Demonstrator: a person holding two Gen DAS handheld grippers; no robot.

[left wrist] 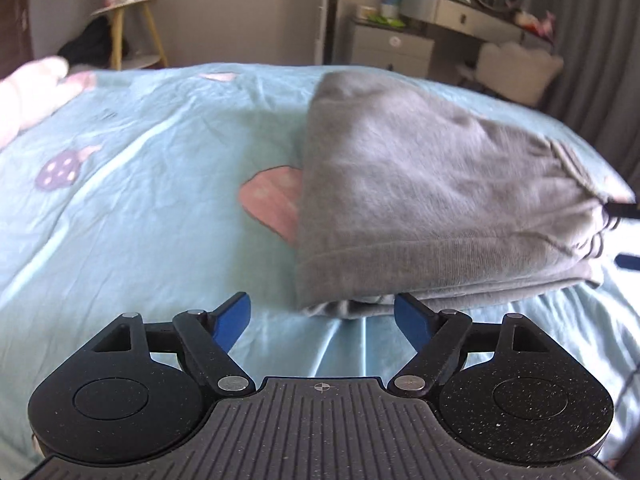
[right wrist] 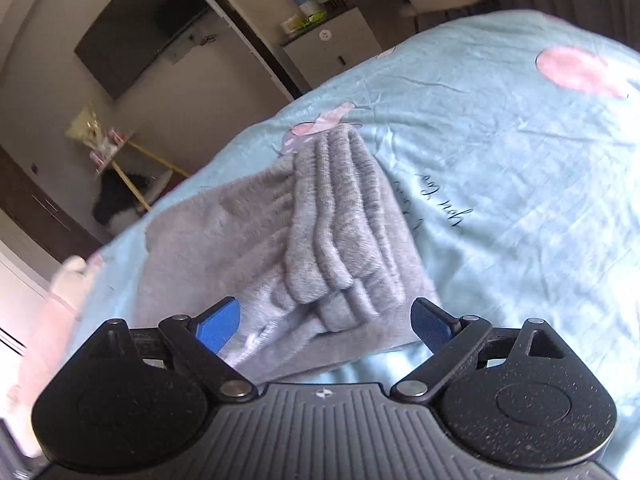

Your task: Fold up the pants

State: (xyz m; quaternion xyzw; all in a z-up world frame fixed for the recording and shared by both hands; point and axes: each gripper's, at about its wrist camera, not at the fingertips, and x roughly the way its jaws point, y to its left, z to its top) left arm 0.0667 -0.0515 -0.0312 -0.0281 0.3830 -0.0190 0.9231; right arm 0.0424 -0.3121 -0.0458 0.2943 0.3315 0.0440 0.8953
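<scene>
Grey pants [left wrist: 420, 184] lie folded in a compact bundle on the light blue bedspread [left wrist: 140, 220]. My left gripper [left wrist: 322, 312] is open and empty, just in front of the bundle's near edge, its jaws wide apart. In the right wrist view the pants [right wrist: 280, 248] show stacked folded layers with a gathered waistband. My right gripper [right wrist: 326, 320] is open and empty, hovering over the bundle's near end. A black tip of the right gripper shows in the left wrist view [left wrist: 622, 212] at the bundle's right end.
The bedspread [right wrist: 520, 160] has pink and purple prints. A pink soft item [left wrist: 32, 96] lies at the bed's left. Beyond the bed are a wooden side table [left wrist: 128, 28], a drawer unit [left wrist: 392, 48], a dresser with mirror [left wrist: 472, 8] and a grey curtain [left wrist: 600, 40].
</scene>
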